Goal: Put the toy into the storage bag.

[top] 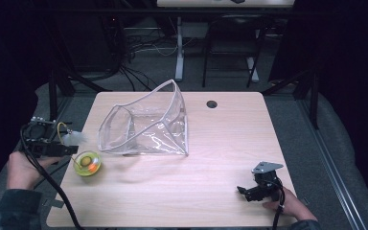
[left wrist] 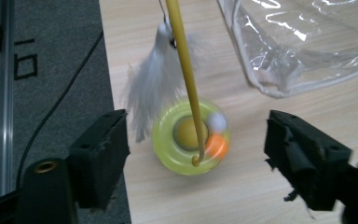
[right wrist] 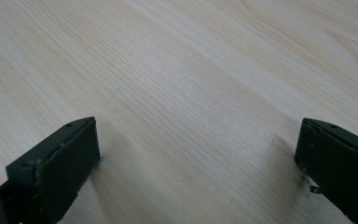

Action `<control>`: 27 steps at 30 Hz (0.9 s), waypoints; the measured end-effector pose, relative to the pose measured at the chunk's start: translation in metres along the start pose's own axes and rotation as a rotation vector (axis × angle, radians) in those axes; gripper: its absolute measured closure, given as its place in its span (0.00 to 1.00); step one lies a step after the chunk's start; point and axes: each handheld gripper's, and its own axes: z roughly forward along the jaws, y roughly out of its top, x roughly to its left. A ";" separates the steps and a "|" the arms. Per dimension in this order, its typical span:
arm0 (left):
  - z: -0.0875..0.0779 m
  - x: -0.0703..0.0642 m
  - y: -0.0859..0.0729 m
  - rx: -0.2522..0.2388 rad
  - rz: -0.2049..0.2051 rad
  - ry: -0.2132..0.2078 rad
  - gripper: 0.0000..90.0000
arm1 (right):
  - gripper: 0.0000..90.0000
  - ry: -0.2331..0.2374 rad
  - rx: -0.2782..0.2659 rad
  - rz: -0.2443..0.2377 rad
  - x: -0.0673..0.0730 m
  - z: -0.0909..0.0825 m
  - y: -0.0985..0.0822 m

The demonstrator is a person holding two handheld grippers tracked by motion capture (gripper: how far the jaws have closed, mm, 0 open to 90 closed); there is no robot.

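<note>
Here, left tool [left wrist: 196, 154] wide apart around the yellow-green cat toy [left wrist: 191, 137], gripping nothing.

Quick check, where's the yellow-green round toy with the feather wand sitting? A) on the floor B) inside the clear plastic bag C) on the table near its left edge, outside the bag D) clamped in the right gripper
C: the yellow-green round toy rests on the table by its left edge, apart from the clear plastic bag.

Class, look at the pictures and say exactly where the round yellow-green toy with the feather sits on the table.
In the high view the round yellow-green toy sits near the table's left edge, just in front of the clear plastic bag and beside the left gripper.
</note>
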 end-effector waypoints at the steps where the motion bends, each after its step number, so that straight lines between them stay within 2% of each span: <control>1: -0.003 0.000 0.003 -0.003 0.003 0.003 0.32 | 0.00 0.000 0.000 0.000 0.000 0.000 0.000; 9: -0.015 0.001 0.018 -0.002 0.033 0.010 0.57 | 0.00 0.000 0.003 0.002 0.000 0.000 0.000; 17: -0.020 0.000 0.023 0.018 0.067 0.019 0.75 | 0.00 0.000 0.003 0.002 0.000 0.000 0.000; 27: -0.019 0.000 0.023 0.028 0.070 0.022 0.92 | 0.00 0.000 0.001 0.003 0.000 0.000 0.000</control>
